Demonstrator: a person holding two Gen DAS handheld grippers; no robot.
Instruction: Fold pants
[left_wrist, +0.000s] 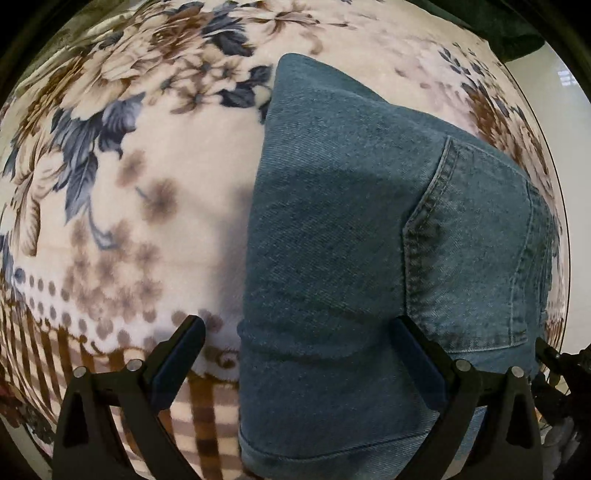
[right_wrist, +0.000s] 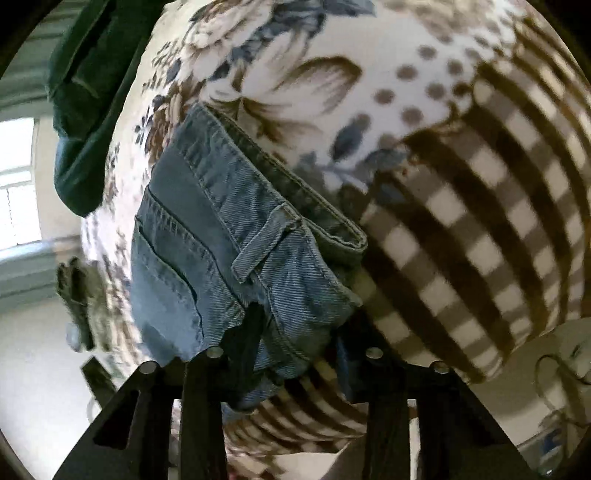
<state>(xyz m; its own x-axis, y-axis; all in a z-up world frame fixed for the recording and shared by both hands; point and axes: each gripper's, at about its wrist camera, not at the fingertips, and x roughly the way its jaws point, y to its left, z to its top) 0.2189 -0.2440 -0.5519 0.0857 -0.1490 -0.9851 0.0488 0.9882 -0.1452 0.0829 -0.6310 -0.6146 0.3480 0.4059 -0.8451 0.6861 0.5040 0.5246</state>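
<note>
Cream fleece blanket (left_wrist: 155, 229) with blue and brown flowers, dots and a brown checked border covers the whole work surface, and the folded jeans (left_wrist: 332, 240) lie flat on it.

Nearest in the left wrist view, the left gripper (left_wrist: 299, 325) hangs with its fingers spread wide, holding nothing: one finger (left_wrist: 181, 350) sits over the blanket's border, the other (left_wrist: 417, 354) over the denim. Between them runs the jeans' near folded edge, with a hem showing at the bottom. Beyond, a back pocket (left_wrist: 476, 258) faces up on the right side, and the fold narrows to a corner farther off. At the far right edge a dark green cloth (left_wrist: 517, 33) lies at the blanket's end.

In the right wrist view, the right gripper (right_wrist: 295, 343) also stands parted. Its left finger (right_wrist: 243, 339) lies against the waistband (right_wrist: 280, 236) corner, the right finger (right_wrist: 347, 354) beside it over the check; whether the denim is pinched I cannot tell. A belt loop (right_wrist: 262, 243) sits just past the fingers. Farther left, the green cloth (right_wrist: 85, 110) hangs over the blanket's edge, with a bright window (right_wrist: 18, 184) behind.
</note>
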